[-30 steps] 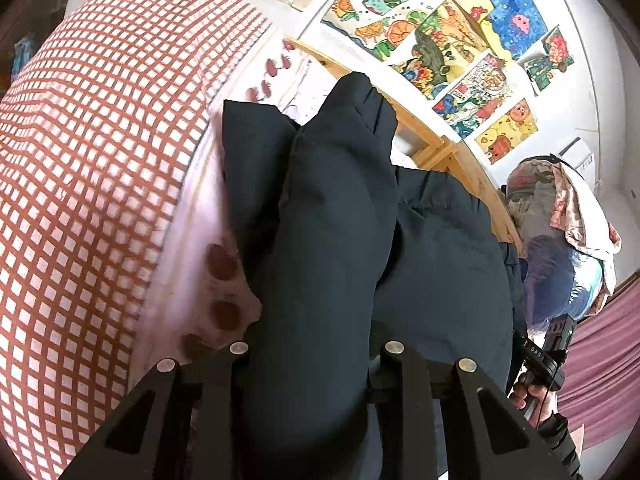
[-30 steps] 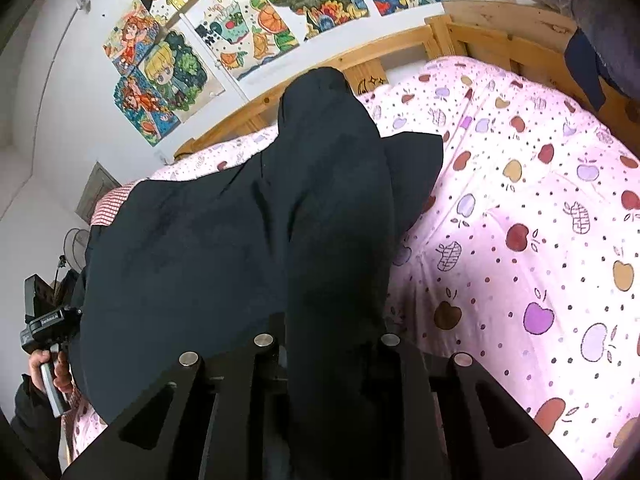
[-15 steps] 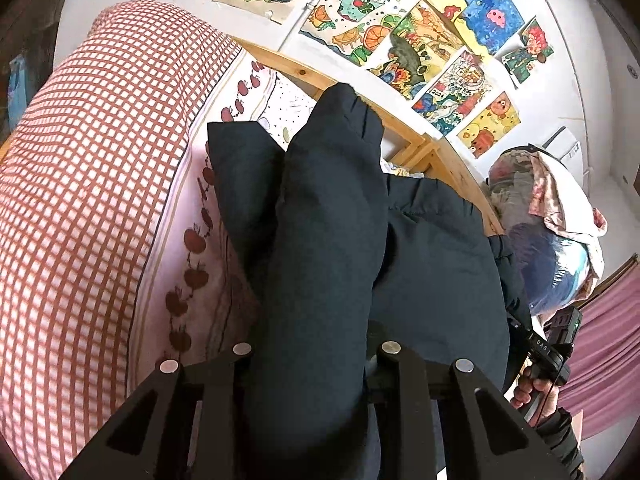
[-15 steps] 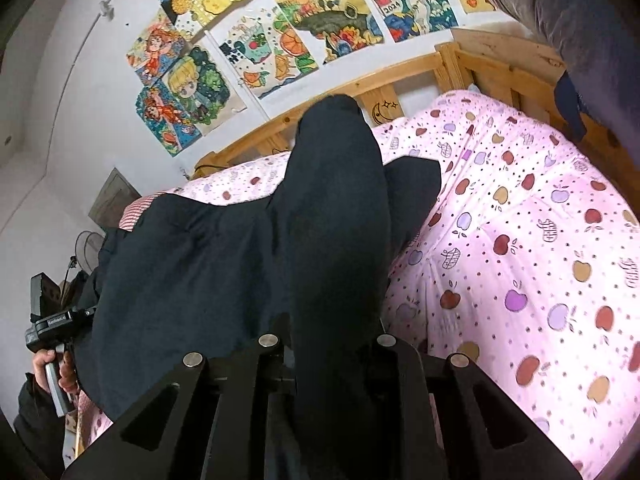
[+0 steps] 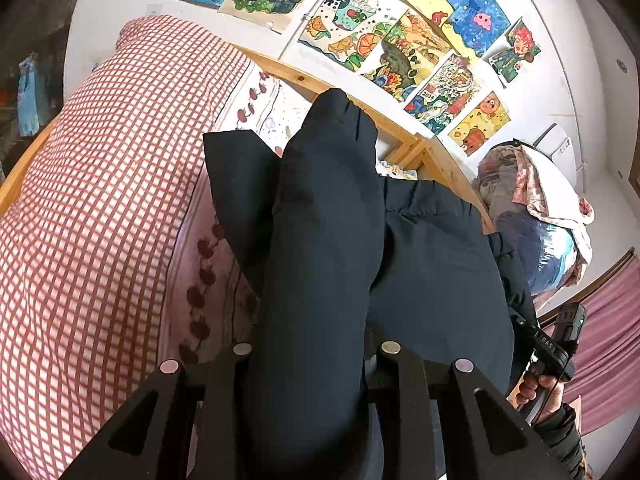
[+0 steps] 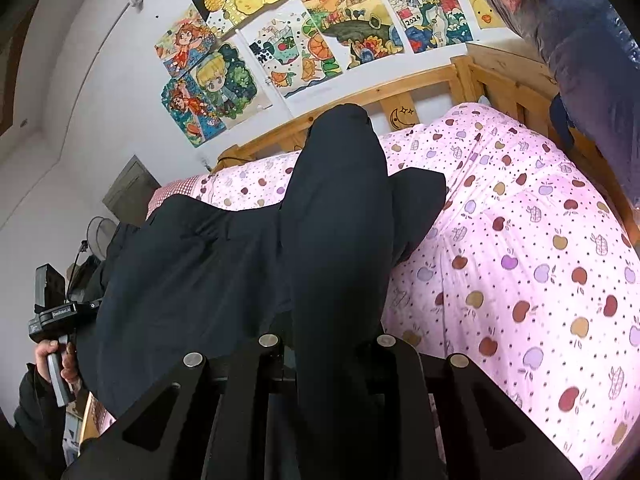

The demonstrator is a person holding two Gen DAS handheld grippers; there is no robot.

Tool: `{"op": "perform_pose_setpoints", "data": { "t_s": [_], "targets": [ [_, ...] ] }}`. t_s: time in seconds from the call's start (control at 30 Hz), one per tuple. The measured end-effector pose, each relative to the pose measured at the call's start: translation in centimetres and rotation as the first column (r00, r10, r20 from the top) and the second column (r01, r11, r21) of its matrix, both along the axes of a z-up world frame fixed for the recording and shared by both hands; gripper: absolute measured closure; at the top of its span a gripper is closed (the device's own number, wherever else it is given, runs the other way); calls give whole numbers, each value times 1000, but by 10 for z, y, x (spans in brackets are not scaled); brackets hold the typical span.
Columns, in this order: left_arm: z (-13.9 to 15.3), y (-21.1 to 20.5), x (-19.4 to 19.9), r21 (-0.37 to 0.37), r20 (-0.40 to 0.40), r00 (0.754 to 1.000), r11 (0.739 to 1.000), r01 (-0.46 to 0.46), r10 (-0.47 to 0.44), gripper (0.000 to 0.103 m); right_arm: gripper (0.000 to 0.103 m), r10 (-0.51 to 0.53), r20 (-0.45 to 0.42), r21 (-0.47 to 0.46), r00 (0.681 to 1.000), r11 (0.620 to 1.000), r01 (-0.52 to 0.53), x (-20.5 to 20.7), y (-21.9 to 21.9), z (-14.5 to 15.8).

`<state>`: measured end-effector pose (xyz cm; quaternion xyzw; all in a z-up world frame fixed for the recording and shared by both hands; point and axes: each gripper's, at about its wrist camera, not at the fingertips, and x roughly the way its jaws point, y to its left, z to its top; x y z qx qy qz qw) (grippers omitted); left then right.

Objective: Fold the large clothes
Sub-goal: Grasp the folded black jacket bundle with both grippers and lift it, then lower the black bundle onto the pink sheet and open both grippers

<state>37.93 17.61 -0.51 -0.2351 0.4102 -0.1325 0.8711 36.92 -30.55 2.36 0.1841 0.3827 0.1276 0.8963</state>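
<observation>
Both tools seemingly pinch dark garment [image 5: 320, 240] folds.

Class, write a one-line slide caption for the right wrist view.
Right hand-held gripper clamps a fold of dark jacket above the apple-print bedspread.

One dark navy padded jacket [image 5: 432, 264], large, slack and rumpled, hanging between my two tongs with a bunched fold rising from each, above the bed.
</observation>
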Motion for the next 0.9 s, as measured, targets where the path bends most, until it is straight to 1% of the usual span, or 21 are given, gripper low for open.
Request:
{"op": "perform_pose_setpoints", "data": {
  "t_s": [0.27, 0.33, 0.4, 0.47, 0.5, 0.53, 0.57, 0.6, 0.63, 0.67, 0.7, 0.73, 0.8, 0.83, 0.87, 0.9],
  "targets": [
    [-34, 1, -2, 4, -35, 999, 1000, -23, 23, 77, 88, -31, -55, -41, 998, 999, 29, -6, 4, -26],
    [-39, 2, -1, 6, -40, 999, 1000, -30, 31, 76, 85, -36, -57, -52, 998, 998, 33, -6, 4, -29],
    [-43, 2, -1, 23, -50, 998, 999, -41, 42, 72, 81, -47, -60, -85, 997, 995, 42, -6, 5, -30],
    [-46, 1, -1, 56, -63, 996, 997, -55, 59, 64, 76, -62, -69, -135, 996, 989, 52, -5, 9, -29],
    [-46, 1, -1, 69, -65, 996, 996, -61, 66, 62, 69, -67, -72, -160, 995, 986, 55, -5, 10, -29],
    [-47, 0, -1, 80, -67, 995, 995, -68, 73, 60, 64, -70, -76, -178, 995, 982, 56, -5, 12, -28],
    [-47, -1, -2, 98, -70, 994, 992, -79, 86, 56, 53, -70, -77, -185, 995, 981, 55, -5, 13, -27],
    [-46, -2, -2, 113, -70, 993, 990, -85, 93, 54, 41, -68, -79, -184, 995, 982, 52, -6, 14, -26],
    [-46, -3, -3, 134, -70, 992, 987, -92, 102, 48, 36, -68, -81, -186, 994, 981, 52, -7, 16, -25],
    [-45, -5, -4, 164, -68, 991, 981, -105, 118, 39, 29, -73, -81, -197, 994, 979, 56, -8, 17, -24],
    [-44, -6, -5, 189, -63, 989, 975, -116, 130, 33, 26, -77, -77, -212, 994, 975, 59, -9, 18, -23],
    [-42, -9, -6, 221, -52, 988, 967, -129, 144, 24, 24, -79, -72, -227, 994, 972, 61, -10, 19, -22],
    [-38, -13, -7, 269, -36, 988, 954, -132, 147, 13, 18, -80, -55, -263, 995, 963, 63, -13, 23, -18],
    [-37, -14, -8, 289, -33, 988, 947, -137, 154, 4, 16, -86, -47, -286, 995, 956, 69, -14, 24, -16],
    [-35, -15, -9, 302, -25, 986, 942, -147, 162, 2, 14, -92, -41, -295, 995, 952, 76, -15, 25, -15],
    [-33, -16, -11, 311, -12, 985, 937, -158, 170, 2, 13, -96, -37, -297, 995, 951, 81, -16, 24, -12]
  ]
}}
